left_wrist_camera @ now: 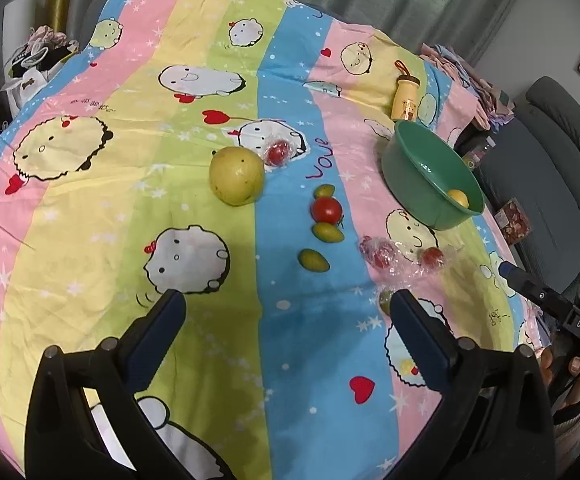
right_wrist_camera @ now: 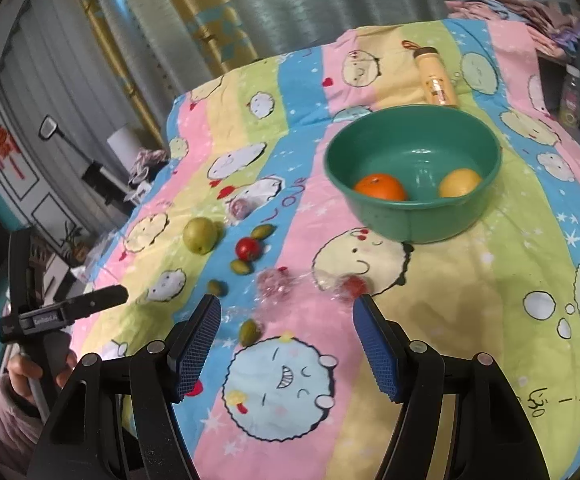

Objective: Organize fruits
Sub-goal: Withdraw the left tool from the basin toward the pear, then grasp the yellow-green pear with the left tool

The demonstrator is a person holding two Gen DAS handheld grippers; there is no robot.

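Note:
My left gripper (left_wrist_camera: 285,300) hangs wide open over the striped cloth with nothing between its fingers. Ahead of it lie a big yellow-green fruit (left_wrist_camera: 237,176), a red tomato (left_wrist_camera: 326,210), small green fruits (left_wrist_camera: 314,260) and plastic-wrapped red fruits (left_wrist_camera: 378,254). The green bowl (left_wrist_camera: 414,196) stands at the right. My right gripper (right_wrist_camera: 286,300) is open and holds nothing; it hovers just short of the wrapped red fruits (right_wrist_camera: 273,284) and a small green fruit (right_wrist_camera: 248,332). The bowl (right_wrist_camera: 402,220) holds an orange (right_wrist_camera: 380,187) and a yellow fruit (right_wrist_camera: 460,182).
A yellow bottle (right_wrist_camera: 436,80) lies on the cloth behind the bowl. Another wrapped red fruit (left_wrist_camera: 277,153) sits beside the big fruit. Folded clothes (right_wrist_camera: 514,8) are piled at the far right corner. A grey armchair (left_wrist_camera: 550,140) stands to the right of the table.

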